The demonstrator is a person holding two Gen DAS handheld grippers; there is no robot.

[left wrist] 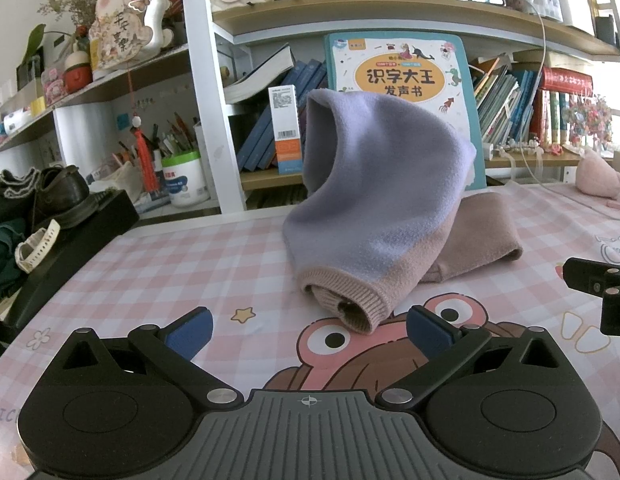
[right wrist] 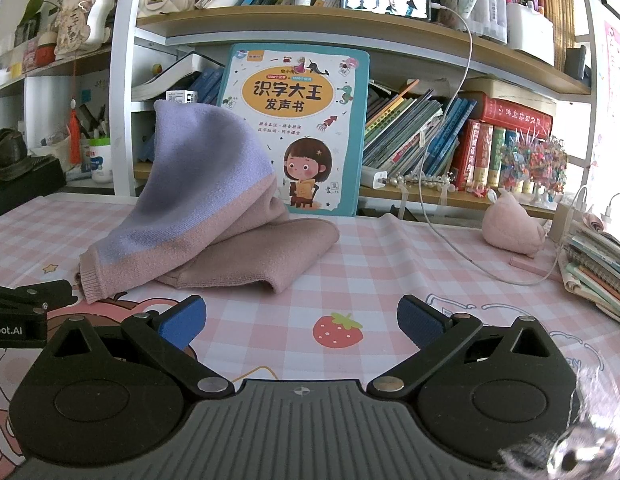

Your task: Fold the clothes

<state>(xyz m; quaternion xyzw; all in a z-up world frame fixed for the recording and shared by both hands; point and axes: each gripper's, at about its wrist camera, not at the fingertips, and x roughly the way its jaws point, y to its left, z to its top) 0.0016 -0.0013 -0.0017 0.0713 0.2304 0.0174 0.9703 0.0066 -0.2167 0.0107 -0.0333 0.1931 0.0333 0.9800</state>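
Lilac-and-pink knit, the sweater (left wrist: 373, 208) lies heaped on the checked table mat (right wrist: 369, 280) just in front of the upright picture book (right wrist: 298, 128); it looks soft, light and limp, best pinched at the ribbed cuff (left wrist: 349, 300). That sleeve's long axis runs from the book toward the left gripper (left wrist: 310, 330), cuff foremost. Both it and the right gripper (right wrist: 302, 320) have jaws spread apart, empty.
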